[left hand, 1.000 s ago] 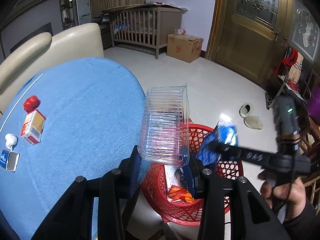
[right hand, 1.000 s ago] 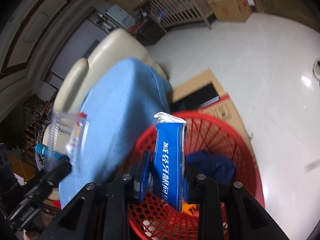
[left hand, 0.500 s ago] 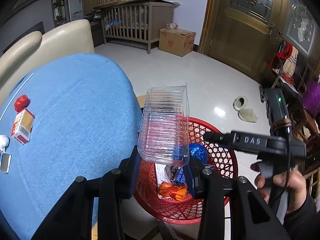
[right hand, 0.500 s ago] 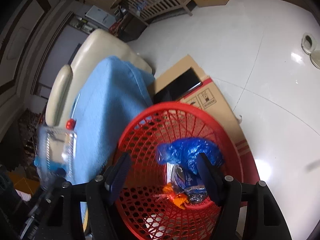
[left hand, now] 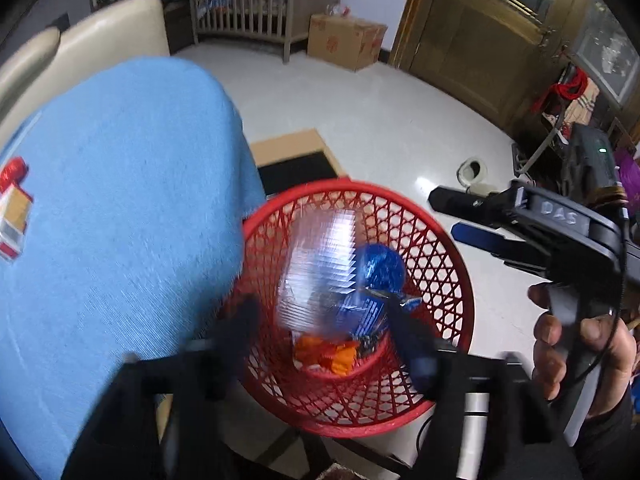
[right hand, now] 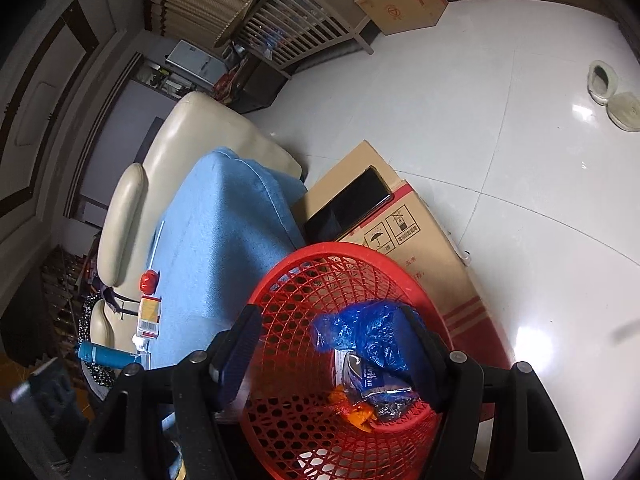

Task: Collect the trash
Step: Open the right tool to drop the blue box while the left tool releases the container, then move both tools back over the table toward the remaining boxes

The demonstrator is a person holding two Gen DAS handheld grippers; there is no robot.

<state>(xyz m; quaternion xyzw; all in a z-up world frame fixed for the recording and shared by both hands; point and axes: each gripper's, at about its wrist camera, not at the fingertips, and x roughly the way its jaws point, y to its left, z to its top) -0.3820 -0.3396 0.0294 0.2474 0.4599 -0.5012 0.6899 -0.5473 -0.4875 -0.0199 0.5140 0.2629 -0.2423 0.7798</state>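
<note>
Leaving a red wrapper (left hand: 12,170) and a small carton (left hand: 14,220) at the far left of the blue surface (left hand: 120,200), well apart from the red basket (left hand: 460,272). Risking overlooking them, or sweeping them onto the floor (left hand: 380,120) with a hasty reach back across the cloth.

Moving rightward: holding the left tongs (left hand: 324,332) above the basket, having just been opening them, pads now standing apart and off the clear box (left hand: 320,268). Letting that box go, probably mid-drop, though too blurred for telling whether it is touching anything yet. Risking a bounce here. Being light, wide and springy, possibly landing on the puffy blue bag (left hand: 380,268) already inside, then riding high, catching on the rim or tipping out.

Further right: holding the right tongs (left hand: 448,216) in a hand (left hand: 580,344) near the basket's right rim, likewise having just been opening them, pads apart with nothing between. Risking a clash of the two tools while crowding one opening, or nudging the light basket sideways while pulling away.
</note>
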